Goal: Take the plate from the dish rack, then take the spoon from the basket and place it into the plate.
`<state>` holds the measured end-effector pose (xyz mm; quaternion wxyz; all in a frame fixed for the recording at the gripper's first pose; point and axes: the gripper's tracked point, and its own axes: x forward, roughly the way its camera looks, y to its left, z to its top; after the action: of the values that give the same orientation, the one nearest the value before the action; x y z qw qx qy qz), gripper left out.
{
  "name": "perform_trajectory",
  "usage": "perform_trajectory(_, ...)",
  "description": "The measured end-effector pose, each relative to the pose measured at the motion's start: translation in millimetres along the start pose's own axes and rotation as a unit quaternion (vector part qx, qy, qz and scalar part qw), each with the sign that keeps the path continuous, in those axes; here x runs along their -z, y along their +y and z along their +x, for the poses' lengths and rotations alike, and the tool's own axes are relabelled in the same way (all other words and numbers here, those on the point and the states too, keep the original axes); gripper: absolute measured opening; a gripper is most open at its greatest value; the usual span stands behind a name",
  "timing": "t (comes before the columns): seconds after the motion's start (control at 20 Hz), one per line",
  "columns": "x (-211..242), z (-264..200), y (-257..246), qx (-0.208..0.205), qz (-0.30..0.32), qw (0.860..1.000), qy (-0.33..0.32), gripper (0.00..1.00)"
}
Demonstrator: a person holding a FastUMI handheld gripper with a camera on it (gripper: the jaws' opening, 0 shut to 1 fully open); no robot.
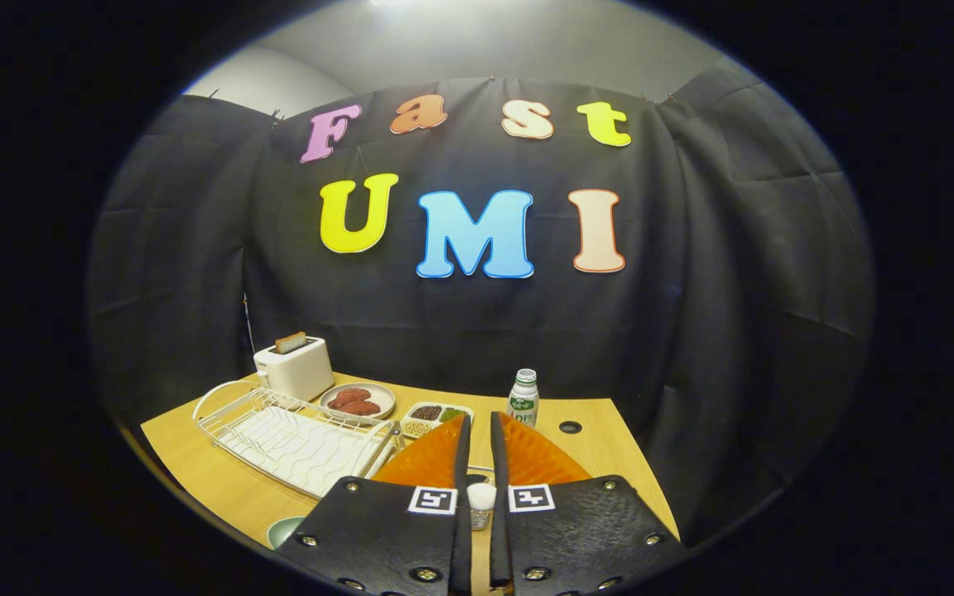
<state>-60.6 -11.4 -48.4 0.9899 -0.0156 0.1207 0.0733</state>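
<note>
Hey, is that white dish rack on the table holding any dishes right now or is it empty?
Empty: the dish rack's bare wires show with no plate in them. The gripper's fingers are nearly closed with nothing pressed between them.

You find no legible word or number on the table items, bottle (523,397) label at the far side too small to read, square coded markers (432,500) on your gripper (479,419), fingers nearly together.
</note>
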Motion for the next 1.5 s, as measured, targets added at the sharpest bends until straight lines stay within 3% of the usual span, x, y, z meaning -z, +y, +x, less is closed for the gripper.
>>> perform_trajectory(0.45, 20.8, -42.1, 25.0, 0.009, -0.02, 0.999, 0.048, 0.08)
perform_trajectory(0.9, 68.0, -41.5, 83.6, -0.047, 0.005, 0.993, 0.111, 0.08)
perform_trajectory(1.5, 108.6, -25.5, 148.6, -0.13, -0.026, 0.975, 0.18, 0.08)
